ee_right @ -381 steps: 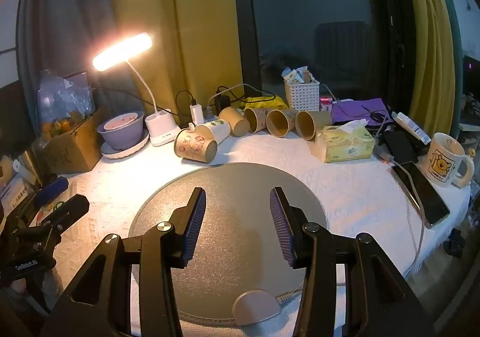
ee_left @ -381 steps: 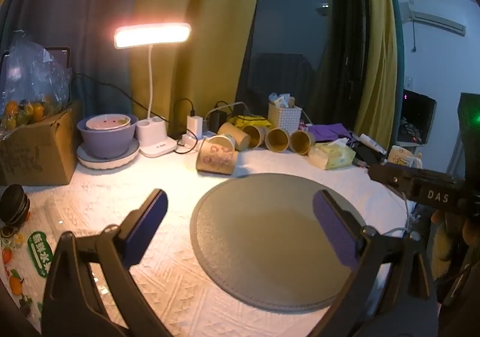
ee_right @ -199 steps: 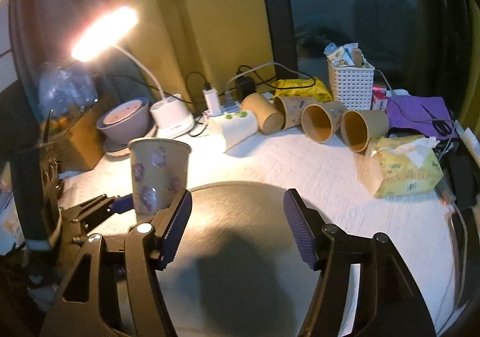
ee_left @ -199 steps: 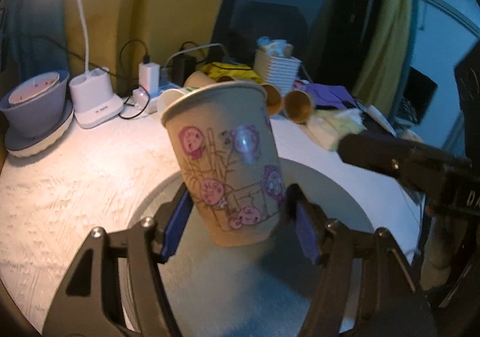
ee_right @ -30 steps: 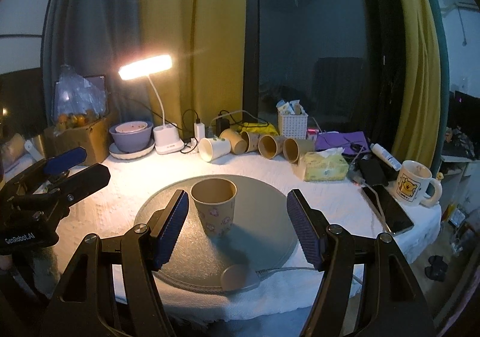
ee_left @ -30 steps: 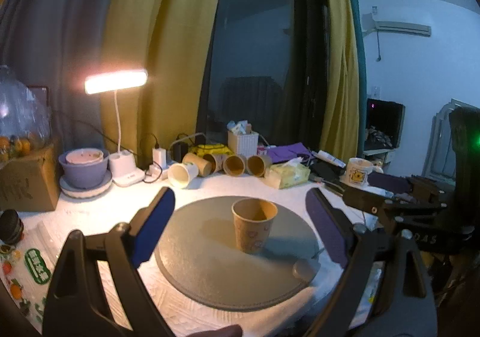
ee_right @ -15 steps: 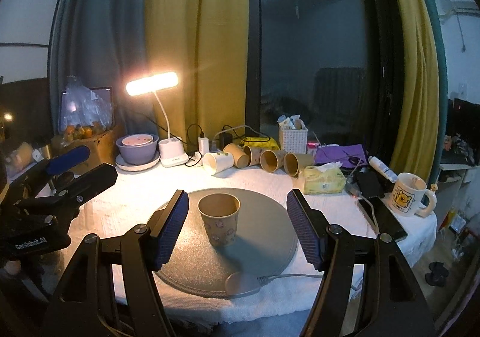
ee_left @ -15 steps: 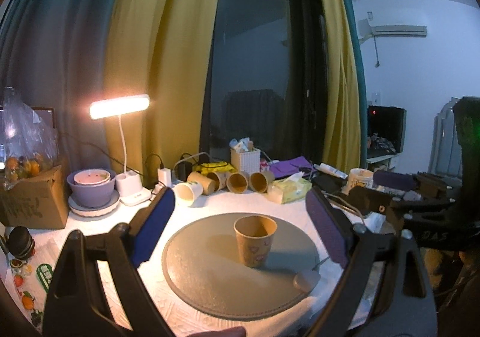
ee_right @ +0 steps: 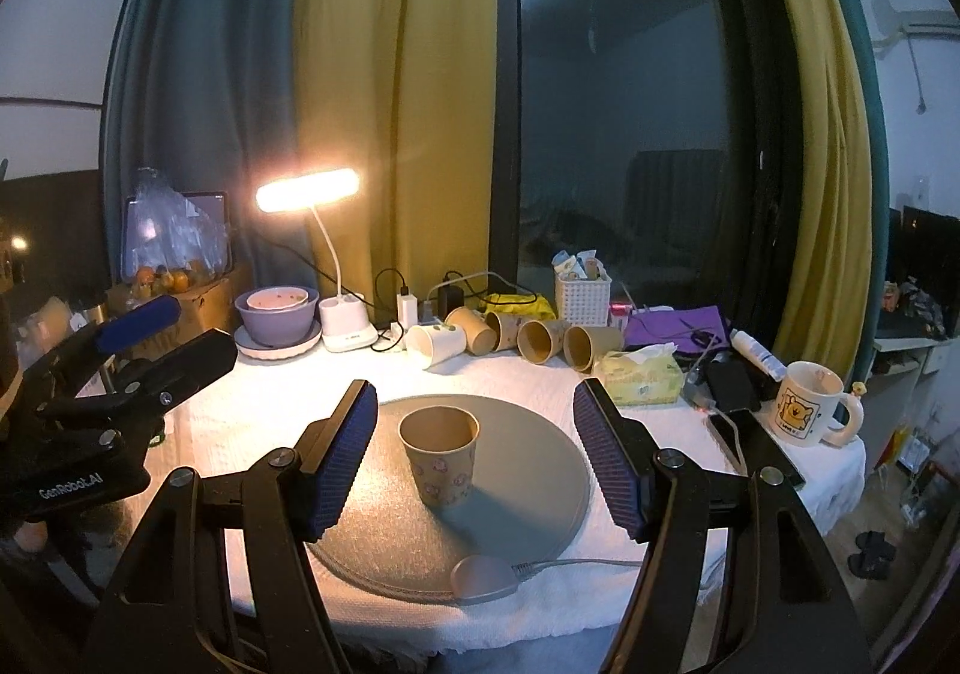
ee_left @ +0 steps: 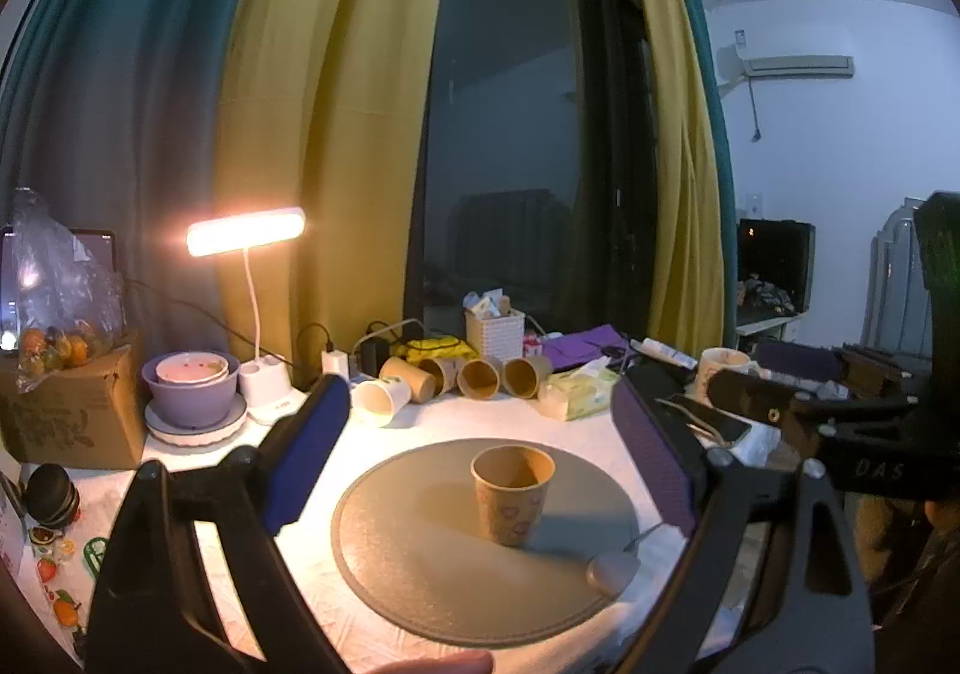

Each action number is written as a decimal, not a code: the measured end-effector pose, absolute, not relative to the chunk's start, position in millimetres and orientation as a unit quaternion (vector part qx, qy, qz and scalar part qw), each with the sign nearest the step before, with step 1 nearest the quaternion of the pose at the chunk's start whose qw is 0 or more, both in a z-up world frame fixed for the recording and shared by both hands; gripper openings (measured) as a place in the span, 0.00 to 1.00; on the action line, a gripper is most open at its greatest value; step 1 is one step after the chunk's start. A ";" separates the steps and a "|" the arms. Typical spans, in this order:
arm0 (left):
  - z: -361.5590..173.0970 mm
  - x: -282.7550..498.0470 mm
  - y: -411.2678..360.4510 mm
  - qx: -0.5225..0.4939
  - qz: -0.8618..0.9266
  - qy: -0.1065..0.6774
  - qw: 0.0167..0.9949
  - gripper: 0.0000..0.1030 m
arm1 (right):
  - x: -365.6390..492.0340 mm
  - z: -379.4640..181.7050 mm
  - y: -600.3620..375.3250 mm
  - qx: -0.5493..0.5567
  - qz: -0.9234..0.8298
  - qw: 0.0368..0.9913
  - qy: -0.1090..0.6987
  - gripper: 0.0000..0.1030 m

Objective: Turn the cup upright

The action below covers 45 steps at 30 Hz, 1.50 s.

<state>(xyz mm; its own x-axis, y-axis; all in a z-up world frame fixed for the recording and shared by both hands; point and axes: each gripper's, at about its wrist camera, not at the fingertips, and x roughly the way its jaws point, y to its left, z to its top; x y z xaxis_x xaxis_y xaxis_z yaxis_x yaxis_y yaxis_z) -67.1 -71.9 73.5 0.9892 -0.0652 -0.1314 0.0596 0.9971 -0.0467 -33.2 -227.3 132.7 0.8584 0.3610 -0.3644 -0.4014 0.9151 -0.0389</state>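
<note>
A tan paper cup with pink cartoon prints (ee_left: 511,494) stands upright, mouth up, on the round grey mat (ee_left: 420,572); it also shows in the right wrist view (ee_right: 440,455) on the mat (ee_right: 528,470). My left gripper (ee_left: 480,458) is open and empty, held back from and above the cup. My right gripper (ee_right: 474,458) is open and empty, also drawn back with the cup seen between its fingers. Each gripper shows in the other's view: the right gripper (ee_left: 798,404) and the left gripper (ee_right: 138,350).
Several paper cups (ee_right: 516,338) lie on their sides at the table's back, by a lit desk lamp (ee_right: 307,191), a purple bowl (ee_right: 276,317), a white basket (ee_right: 582,293) and a tissue pack (ee_right: 642,371). A mug (ee_right: 807,413) and phones (ee_right: 750,446) sit right. A cardboard box (ee_left: 66,410) stands left.
Both grippers have pulled further back and up from the table, so the upright cup looks smaller and lower. The cup has not moved.
</note>
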 end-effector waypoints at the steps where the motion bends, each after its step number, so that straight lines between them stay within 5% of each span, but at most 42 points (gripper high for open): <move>1: 73.8 -67.6 -72.1 -0.021 -0.032 0.065 0.997 0.87 | -33.3 132.7 -227.2 -0.057 0.198 0.962 0.178 0.69; 45: 65.5 -65.8 -78.1 -0.020 -0.047 0.077 0.996 0.87 | -30.1 123.1 -228.7 -0.055 0.198 0.960 0.192 0.69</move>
<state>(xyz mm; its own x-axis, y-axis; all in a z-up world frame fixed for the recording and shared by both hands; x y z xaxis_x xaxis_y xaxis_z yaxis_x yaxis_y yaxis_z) -65.8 -78.1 65.5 0.9838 -0.0958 -0.1518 0.0896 0.9949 -0.0467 -30.1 -228.7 123.1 0.8480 0.3595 -0.3895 -0.4018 0.9153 -0.0300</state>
